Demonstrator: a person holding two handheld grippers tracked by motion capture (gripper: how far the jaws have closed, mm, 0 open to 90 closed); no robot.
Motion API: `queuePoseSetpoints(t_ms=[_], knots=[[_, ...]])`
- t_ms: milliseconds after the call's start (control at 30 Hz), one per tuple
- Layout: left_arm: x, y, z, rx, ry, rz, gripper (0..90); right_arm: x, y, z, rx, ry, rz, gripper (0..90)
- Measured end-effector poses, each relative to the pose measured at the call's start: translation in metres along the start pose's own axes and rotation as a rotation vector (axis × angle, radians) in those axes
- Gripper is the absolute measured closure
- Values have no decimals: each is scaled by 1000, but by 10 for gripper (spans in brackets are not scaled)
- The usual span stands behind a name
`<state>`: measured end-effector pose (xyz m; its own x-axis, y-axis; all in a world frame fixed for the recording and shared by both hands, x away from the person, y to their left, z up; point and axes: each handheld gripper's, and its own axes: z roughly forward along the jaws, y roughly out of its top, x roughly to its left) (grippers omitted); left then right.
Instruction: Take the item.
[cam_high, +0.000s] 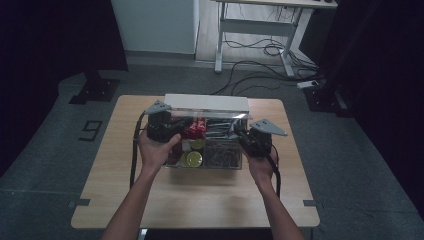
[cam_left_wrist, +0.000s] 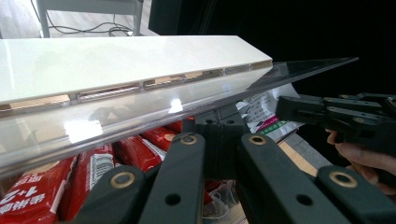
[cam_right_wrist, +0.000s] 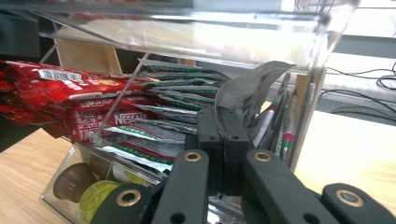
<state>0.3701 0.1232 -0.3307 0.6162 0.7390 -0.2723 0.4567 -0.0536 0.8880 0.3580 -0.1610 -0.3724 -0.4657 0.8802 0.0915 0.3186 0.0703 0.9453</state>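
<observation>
1. Closest in, the right gripper (cam_right_wrist: 223, 116) is reaching into the box from the person's side. Its jaws are pinched narrow on the upper end of a white sachet (cam_right_wrist: 254, 86), whose crumpled top is poking up just beyond the tips.
2. That sachet is standing in the end compartment on the person's right, just beside the side wall of the clear box (cam_right_wrist: 314, 107). Its long axis is running up and down, so the way out looks to be upward and back toward the person.
3. Right beside it, more green-and-white sachets (cam_right_wrist: 177, 84) are leaning in a stack, close enough to get dragged along, I'd say.
4. A little further along, red coffee sticks (cam_right_wrist: 70, 88) are lying in the next compartment, and round capsules (cam_right_wrist: 74, 182) are sitting low in the front section near the desk (cam_right_wrist: 345, 149).
5. Overhead, the clear lid (cam_left_wrist: 140, 121) is tilting up on its white hinge strip (cam_left_wrist: 116, 60), hanging right above the sachet's path, so clearance is the thing to watch.
6. At the far end of the box, the left gripper (cam_left_wrist: 215, 126) is meeting the lid's front edge with its jaws pressed together. It appears to be pinching the lid and propping it open.
7. So the right hand is the one on the sachet, and the left is well apart from it, busy with the lid.
</observation>
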Motion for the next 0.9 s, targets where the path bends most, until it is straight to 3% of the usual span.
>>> queuePoseSetpoints(t_ms=[300,900], knots=[[1,1,-1,-10,4,-4,900,-3,2,-14,-48,27,27,888],[0,4,-2,-19,6,-4,900,-2,-3,-35,-114,41,28,888]])
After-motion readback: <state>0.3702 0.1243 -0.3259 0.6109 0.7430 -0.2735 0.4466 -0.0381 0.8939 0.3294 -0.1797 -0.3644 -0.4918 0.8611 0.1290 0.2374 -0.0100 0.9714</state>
